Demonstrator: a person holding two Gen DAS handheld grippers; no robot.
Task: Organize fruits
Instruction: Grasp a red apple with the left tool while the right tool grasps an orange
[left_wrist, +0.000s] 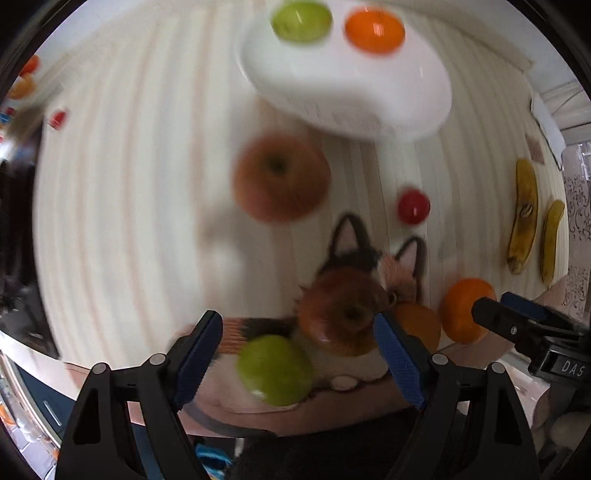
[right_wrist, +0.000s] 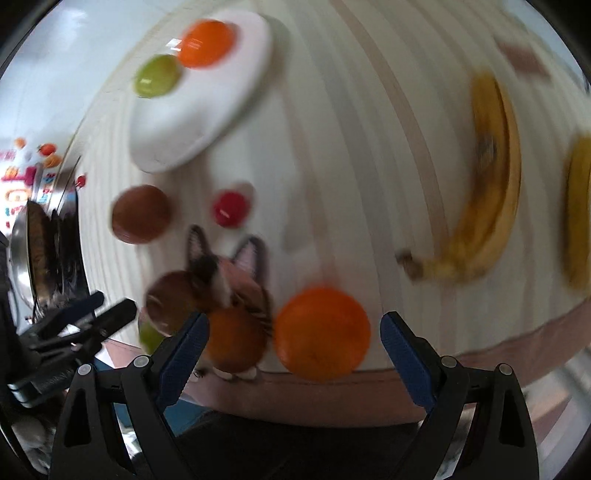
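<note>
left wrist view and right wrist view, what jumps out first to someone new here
A white plate at the far side of the striped table already holds a green apple and an orange. Near the front edge, fruit crowds around a cat-shaped mat: a red apple, a green apple and a big orange. Two bananas lie off to the right.
</note>
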